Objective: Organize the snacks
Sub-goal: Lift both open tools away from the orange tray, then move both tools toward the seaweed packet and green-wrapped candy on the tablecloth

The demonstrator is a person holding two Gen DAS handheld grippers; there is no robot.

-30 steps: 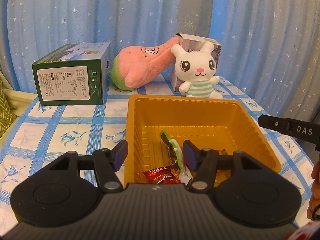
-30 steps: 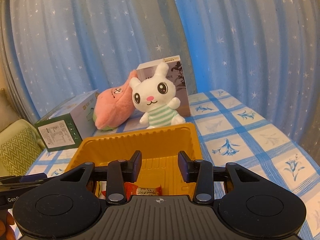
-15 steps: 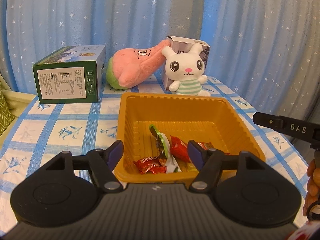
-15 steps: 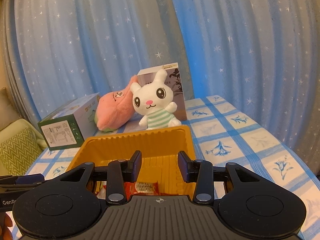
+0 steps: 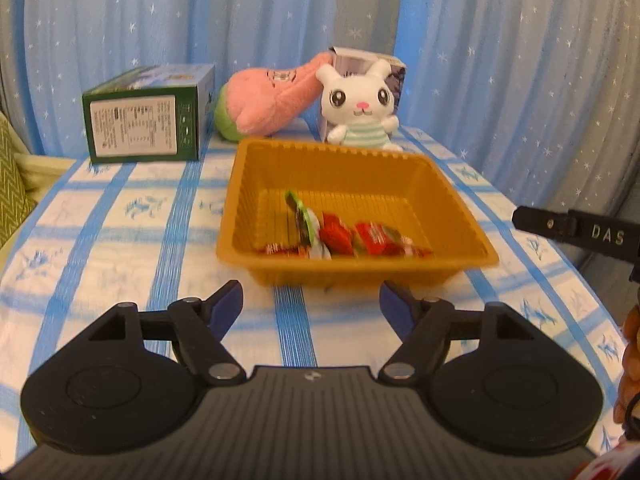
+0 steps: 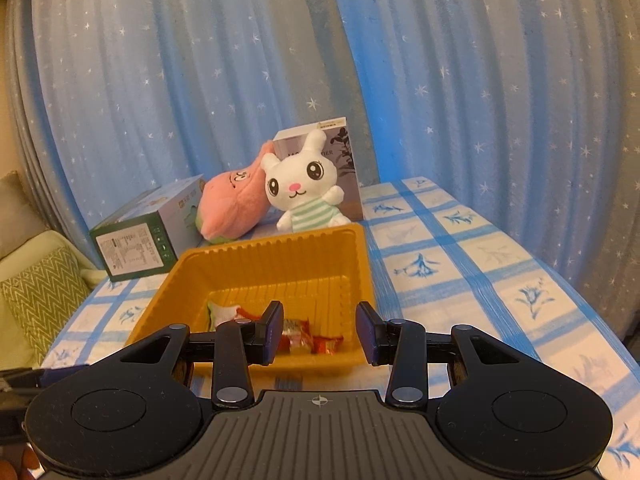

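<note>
Checked desk (image 5: 120, 240): snacks (image 5: 344, 236) in tray (image 5: 360, 268). My left fingers (image 5: 312, 300) just spreading, nothing between. My right fingers (image 6: 320, 330) parted, empty.

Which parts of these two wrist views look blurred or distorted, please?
Left wrist view: the snack packets in the orange tray are smeared by motion blur, and the tablecloth print looks soft. Right wrist view: sharper overall; the white rabbit plush is crisp. Both views: fisheye bends the blue curtain and darkens the corners.
</note>
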